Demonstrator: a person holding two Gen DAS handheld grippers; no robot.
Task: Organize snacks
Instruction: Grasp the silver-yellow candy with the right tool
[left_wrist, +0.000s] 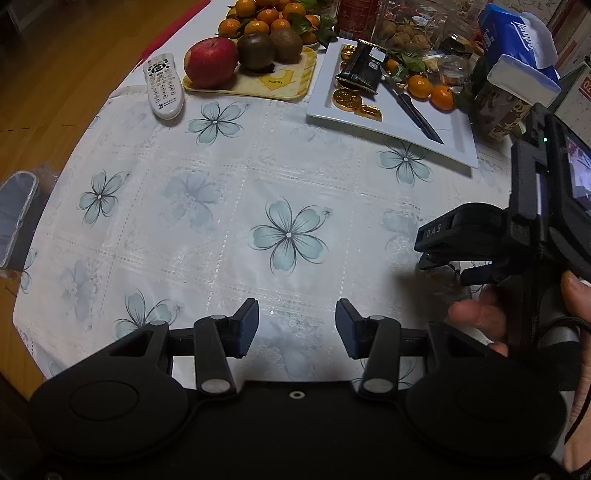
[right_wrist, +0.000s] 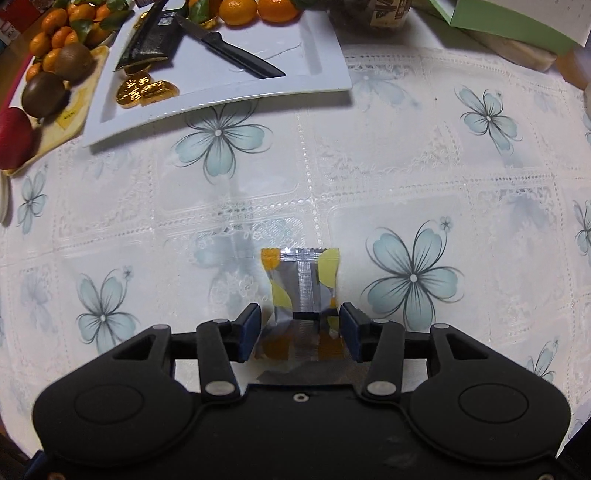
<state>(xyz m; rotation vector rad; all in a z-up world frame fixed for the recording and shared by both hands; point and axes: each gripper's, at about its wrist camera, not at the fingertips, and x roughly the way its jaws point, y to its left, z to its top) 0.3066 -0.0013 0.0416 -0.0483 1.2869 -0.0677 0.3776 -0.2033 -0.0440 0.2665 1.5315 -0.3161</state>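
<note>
A small silver snack packet with orange and yellow patches lies on the flowered tablecloth. My right gripper is open, its two fingers on either side of the packet's near end, apart from it. My left gripper is open and empty above the cloth. The right gripper's body shows at the right of the left wrist view. A white rectangular plate holds a dark snack packet, gold foil coins, a knife and mandarins; the plate also shows in the right wrist view.
A yellow tray holds an apple and kiwis, with a pile of mandarins behind. A white remote lies left of it. A blue tissue pack and jars stand at the back right. The table edge curves at the left.
</note>
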